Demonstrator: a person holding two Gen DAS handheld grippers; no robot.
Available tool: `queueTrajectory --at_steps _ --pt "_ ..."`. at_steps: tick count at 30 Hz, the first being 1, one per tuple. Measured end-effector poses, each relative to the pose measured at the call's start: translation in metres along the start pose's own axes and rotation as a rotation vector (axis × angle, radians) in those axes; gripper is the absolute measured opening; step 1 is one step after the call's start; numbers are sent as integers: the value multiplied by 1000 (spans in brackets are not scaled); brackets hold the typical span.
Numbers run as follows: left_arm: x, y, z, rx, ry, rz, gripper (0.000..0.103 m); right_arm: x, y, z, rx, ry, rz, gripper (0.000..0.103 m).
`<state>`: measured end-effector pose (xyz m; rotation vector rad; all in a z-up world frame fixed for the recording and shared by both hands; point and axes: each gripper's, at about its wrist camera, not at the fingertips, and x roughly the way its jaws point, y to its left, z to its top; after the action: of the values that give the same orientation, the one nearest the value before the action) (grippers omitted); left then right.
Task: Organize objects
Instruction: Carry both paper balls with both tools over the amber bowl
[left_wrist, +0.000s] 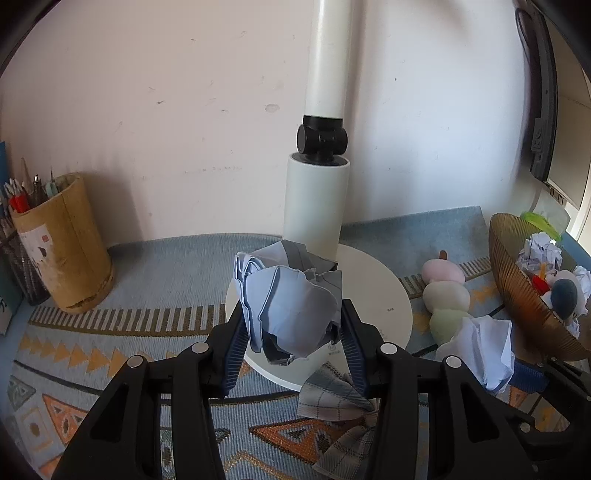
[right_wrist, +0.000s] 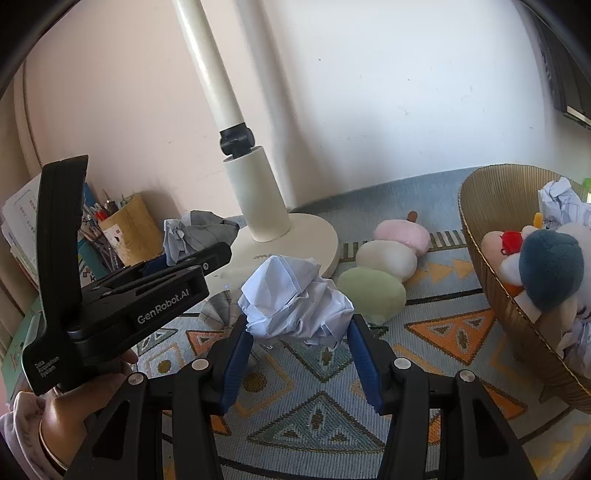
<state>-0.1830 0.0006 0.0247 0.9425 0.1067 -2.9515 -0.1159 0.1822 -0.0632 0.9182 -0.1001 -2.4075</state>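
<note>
My left gripper (left_wrist: 293, 317) is shut on a crumpled blue-grey paper ball (left_wrist: 291, 299), held above the lamp's round white base (left_wrist: 384, 291). My right gripper (right_wrist: 297, 325) is shut on a crumpled white paper ball (right_wrist: 295, 302) above the patterned mat. In the left wrist view that white ball (left_wrist: 484, 350) shows at the right, beside the brown ribbed basket (left_wrist: 517, 295). In the right wrist view the left gripper's black body (right_wrist: 122, 295) sits at the left, with its blue-grey ball (right_wrist: 195, 232) beyond it. The basket (right_wrist: 491, 258) holds paper balls and a plush toy (right_wrist: 546, 273).
A pastel dumpling-skewer plush (right_wrist: 384, 269) lies between lamp base and basket. A white lamp column (left_wrist: 317, 199) stands at the wall. A bamboo pen holder (left_wrist: 66, 243) is at the left. A grey plaid cloth bow (left_wrist: 340, 406) lies on the mat (left_wrist: 110, 332) under my left gripper.
</note>
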Motion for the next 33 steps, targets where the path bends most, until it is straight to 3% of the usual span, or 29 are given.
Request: queueTrajectory --at_steps 6,15,24,33 --pt "-29 0 11 16 -37 0 44 -15 0 3 24 -11 61 52" --pt "-82 -25 41 33 -115 -23 45 -77 3 43 41 -133 108 52" --pt "-103 -80 61 45 -142 -120 45 -139 -26 79 46 -232 55 52" --pt "-96 -139 66 106 -134 -187 45 -187 -90 105 70 -248 -66 52"
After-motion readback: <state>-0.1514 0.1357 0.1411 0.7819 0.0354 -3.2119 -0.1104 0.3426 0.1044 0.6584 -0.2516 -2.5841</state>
